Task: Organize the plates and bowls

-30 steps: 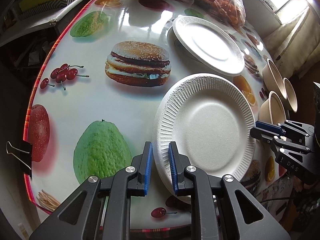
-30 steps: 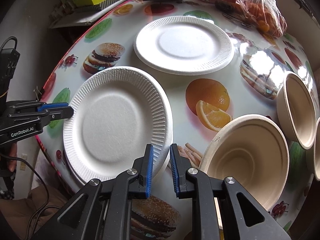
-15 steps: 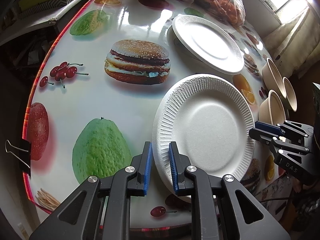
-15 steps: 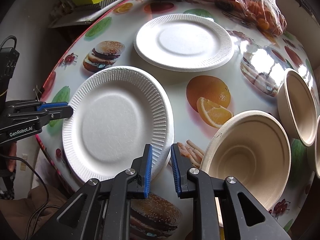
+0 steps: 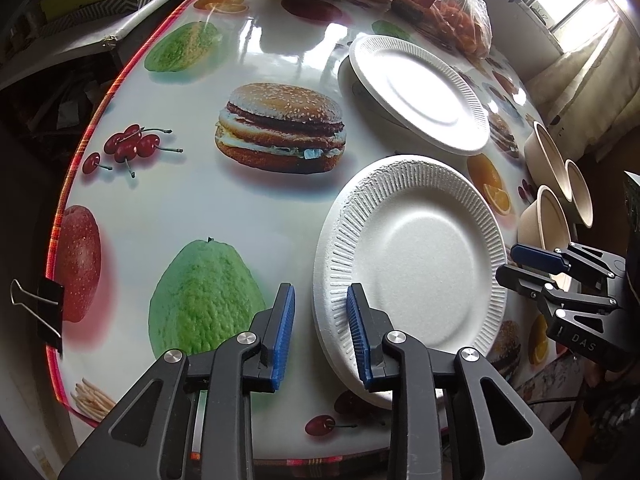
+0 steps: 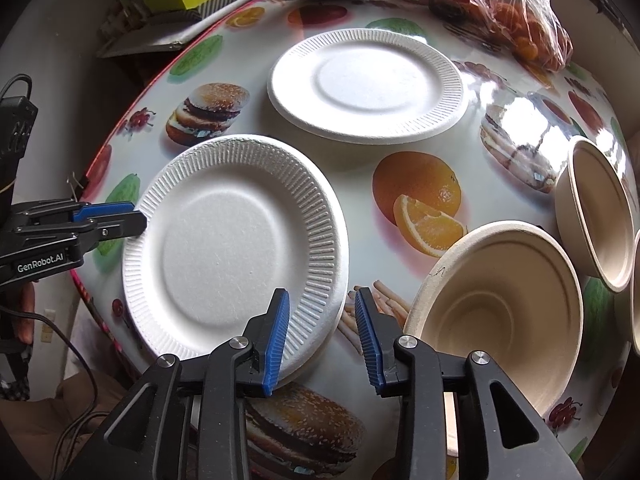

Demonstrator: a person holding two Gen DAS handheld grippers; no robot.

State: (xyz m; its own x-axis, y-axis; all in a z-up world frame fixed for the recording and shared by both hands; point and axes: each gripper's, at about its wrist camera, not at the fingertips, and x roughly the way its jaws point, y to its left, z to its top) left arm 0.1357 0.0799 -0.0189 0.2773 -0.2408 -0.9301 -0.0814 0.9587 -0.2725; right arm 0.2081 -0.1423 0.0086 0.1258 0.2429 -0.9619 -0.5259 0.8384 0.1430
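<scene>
Foam plate stack (image 5: 416,264) lies flat at near edge of worktop (image 5: 240,208), landmark for all below. We bracket it: left gripper (image 5: 320,336) straddles stack's left rim, right gripper (image 6: 322,334) straddles its right rim, rim between jaws each side. Both jaws opening, pads apart from rim, nothing gripped. Single foam plate (image 6: 366,86) beyond stack, well apart. Nearest paper bowl (image 6: 500,320) just right of stack, closer to our right gripper; likely next pick.
</scene>
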